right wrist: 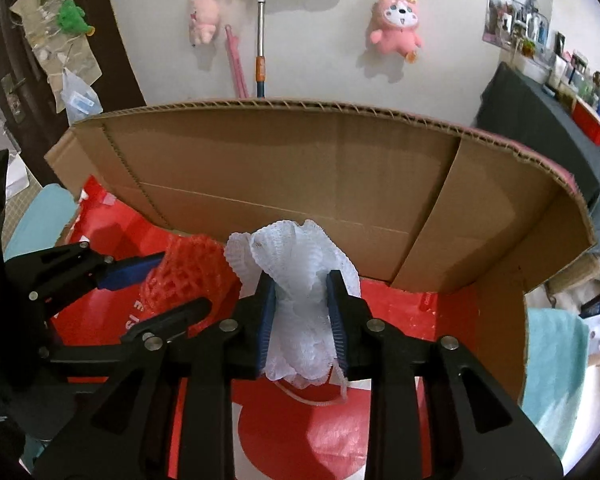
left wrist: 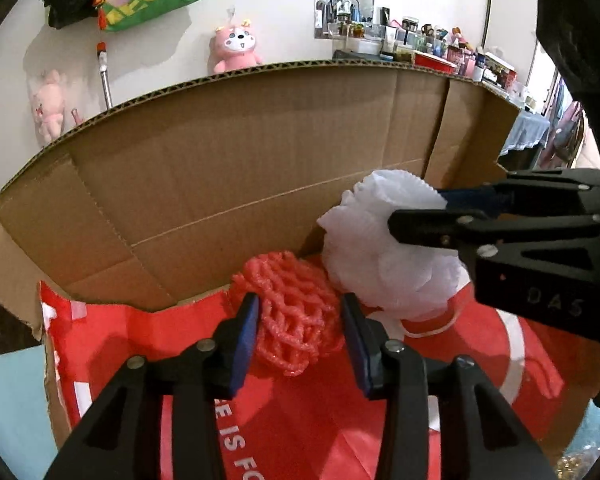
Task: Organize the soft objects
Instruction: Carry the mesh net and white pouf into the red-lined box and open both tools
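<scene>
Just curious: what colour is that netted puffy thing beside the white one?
Coral red foam net, clearest in the left wrist view.
</scene>
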Available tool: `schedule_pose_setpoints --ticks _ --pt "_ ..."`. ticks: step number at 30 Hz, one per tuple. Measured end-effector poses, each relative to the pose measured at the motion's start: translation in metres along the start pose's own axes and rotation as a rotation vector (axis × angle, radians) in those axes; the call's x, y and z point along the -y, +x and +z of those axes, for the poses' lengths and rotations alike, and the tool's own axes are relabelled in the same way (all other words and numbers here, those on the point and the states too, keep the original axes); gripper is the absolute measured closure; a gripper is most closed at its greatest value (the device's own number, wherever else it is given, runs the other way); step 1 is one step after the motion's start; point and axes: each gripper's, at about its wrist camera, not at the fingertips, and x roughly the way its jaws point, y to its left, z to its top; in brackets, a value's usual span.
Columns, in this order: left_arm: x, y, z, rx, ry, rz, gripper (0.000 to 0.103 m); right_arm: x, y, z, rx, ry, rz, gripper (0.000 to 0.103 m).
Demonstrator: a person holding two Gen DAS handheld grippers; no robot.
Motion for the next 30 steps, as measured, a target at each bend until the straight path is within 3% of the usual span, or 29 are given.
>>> schedule_pose_setpoints --ticks 7,10,13,16,20,24,30 --pt "-0.002 0.001 0.004 -0.003 0.006 0.022 0.054 0.000 -0.003 0.000 -0.003 0.017 -0.001 0.071" --pt "-0.004 0.000 0.005 -0.006 0.002 0.025 0.053 0.000 -0.002 0.000 -0.004 0.025 -0.004 0.062" --pt "-0.003 -0.001 0.007 -0.008 0.001 0.028 0.051 0.000 -0.003 0.001 -0.001 0.031 -0.009 0.061" --pt "-0.004 -0.002 0.008 -0.008 -0.003 0.034 0.042 0.000 -0.004 0.001 0.001 0.043 -0.020 0.057" --pt "-0.006 -0.005 0.006 -0.006 -0.012 0.038 0.037 0.001 -0.008 0.001 0.005 0.050 -0.031 0.052" --pt "-0.011 -0.016 0.005 0.013 -0.037 0.043 0.027 0.001 -0.017 0.000 0.023 0.055 -0.050 0.038" --pt "-0.014 -0.048 0.003 0.066 -0.081 0.056 0.012 0.001 -0.040 -0.002 0.047 0.067 -0.056 0.037"
